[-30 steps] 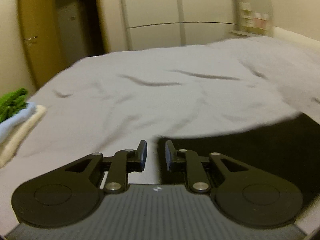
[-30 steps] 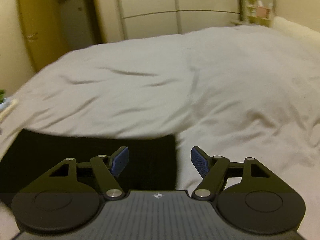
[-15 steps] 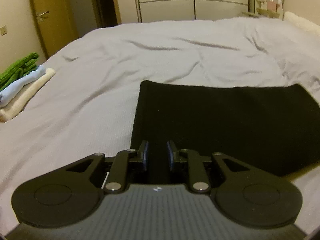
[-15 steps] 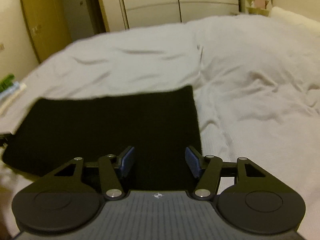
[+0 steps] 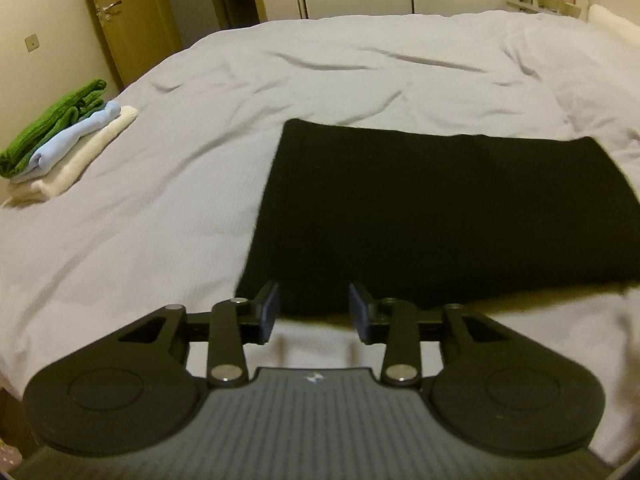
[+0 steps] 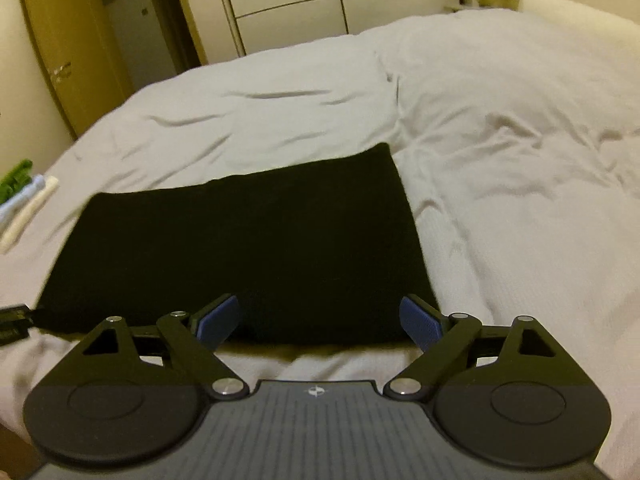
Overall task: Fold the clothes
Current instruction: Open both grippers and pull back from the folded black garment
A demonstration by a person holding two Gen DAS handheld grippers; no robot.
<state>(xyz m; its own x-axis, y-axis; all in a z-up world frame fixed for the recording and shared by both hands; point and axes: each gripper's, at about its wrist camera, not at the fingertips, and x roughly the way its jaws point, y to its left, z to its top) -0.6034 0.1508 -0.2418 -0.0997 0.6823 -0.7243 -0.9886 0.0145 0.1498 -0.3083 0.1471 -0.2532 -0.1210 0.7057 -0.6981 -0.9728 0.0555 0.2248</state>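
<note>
black garment (image 5: 432, 204) spread flat just ahead of both tools, near hem right at the fingertips, laid out for a fold. left gripper (image 5: 314, 310) narrow but opening, nothing pinched between the pads. right gripper (image 6: 320, 322) opening wide, empty too, poised at the near right corner. folded stack (image 5: 64, 144) far off left, probably finished pieces.

Cloth (image 5: 440, 208) flat on bed (image 5: 320, 80) (clothes stack (image 5: 64, 148) far left).
</note>
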